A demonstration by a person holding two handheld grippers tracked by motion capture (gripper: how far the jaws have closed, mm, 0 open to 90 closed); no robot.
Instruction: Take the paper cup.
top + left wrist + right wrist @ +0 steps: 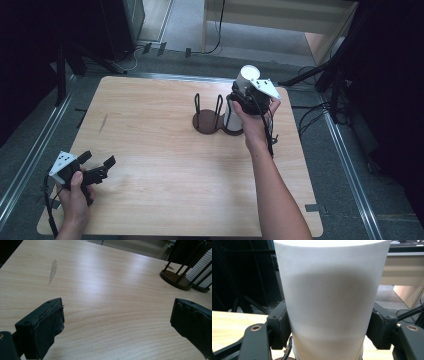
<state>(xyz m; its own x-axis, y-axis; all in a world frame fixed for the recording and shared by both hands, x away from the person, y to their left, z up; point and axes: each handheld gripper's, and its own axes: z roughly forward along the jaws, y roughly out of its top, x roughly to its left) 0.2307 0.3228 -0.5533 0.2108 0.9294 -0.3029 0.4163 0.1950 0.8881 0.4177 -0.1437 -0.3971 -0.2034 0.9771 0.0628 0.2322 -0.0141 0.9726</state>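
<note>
A white paper cup (246, 76) (329, 302) stands upright between the pads of my right gripper (245, 97) (329, 327), which is shut on its sides. It is held at the top of a stack of white cups (231, 117) (202, 270) in the right slot of a dark wire cup rack (209, 120) (175, 277) at the table's far right. The rack's left slot holds nothing. My left gripper (97, 167) (117, 325) rests low near the table's front left corner, open, with bare wood between its jaws.
The light wooden table (165, 165) has a faint grey streak (102, 124) (52, 271) on its left side. Black stands and cables (310, 115) crowd the floor to the right. A pale wooden bench (280, 20) sits behind the table.
</note>
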